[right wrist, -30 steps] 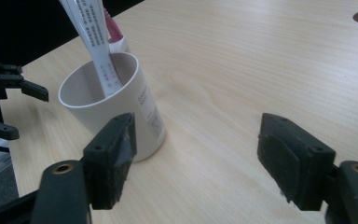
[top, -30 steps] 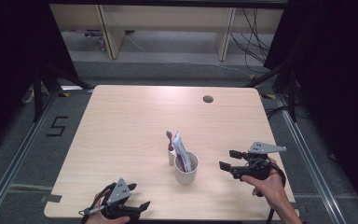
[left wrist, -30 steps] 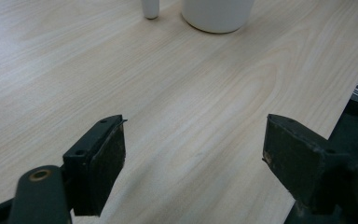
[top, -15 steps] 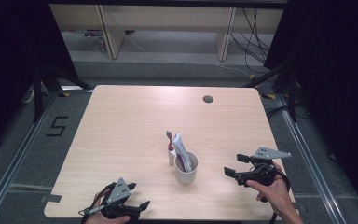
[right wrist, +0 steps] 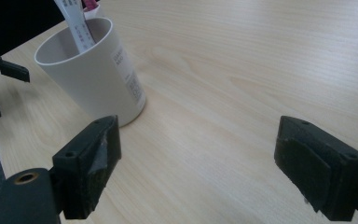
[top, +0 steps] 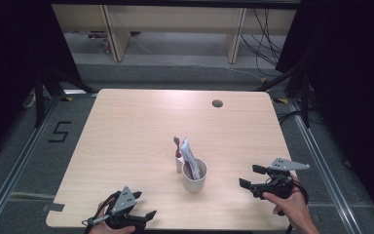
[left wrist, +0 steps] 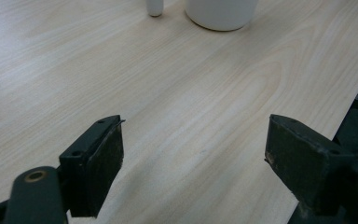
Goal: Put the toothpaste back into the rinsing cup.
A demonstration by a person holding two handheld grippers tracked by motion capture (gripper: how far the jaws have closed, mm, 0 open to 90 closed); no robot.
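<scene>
1. A white cylindrical plastic cup [top: 195,174] stands upright on the pale wood-grain table [top: 141,126], a little toward the near edge from the middle.
2. A white toothpaste tube with red print [top: 187,152] leans inside the cup, its top rising above the rim and tilting away from the person.
3. A toothbrush with a dark pink head [top: 177,142] rises just behind the cup; whether it stands in the cup or in the small white holder [top: 178,164] touching the cup's far left side cannot be told.
4. The right claw [top: 251,176] is held low over the table to the right of the cup, near it but apart, and points toward it.
5. Its jaws have just been opening and now stand wide, with bare table between them; in the right gripper view the cup [right wrist: 93,77] sits beyond the left jaw, its printed label facing the camera.
6. The left claw [top: 145,215] rests at the near edge of the table, to the left of the cup and well apart from it.
7. Its jaws are spread wide with nothing between them; in the left gripper view the cup's base [left wrist: 220,13] and the small holder's foot [left wrist: 154,7] appear at the top.
8. A small dark round grommet [top: 217,103] sits in the table near its far edge.
</scene>
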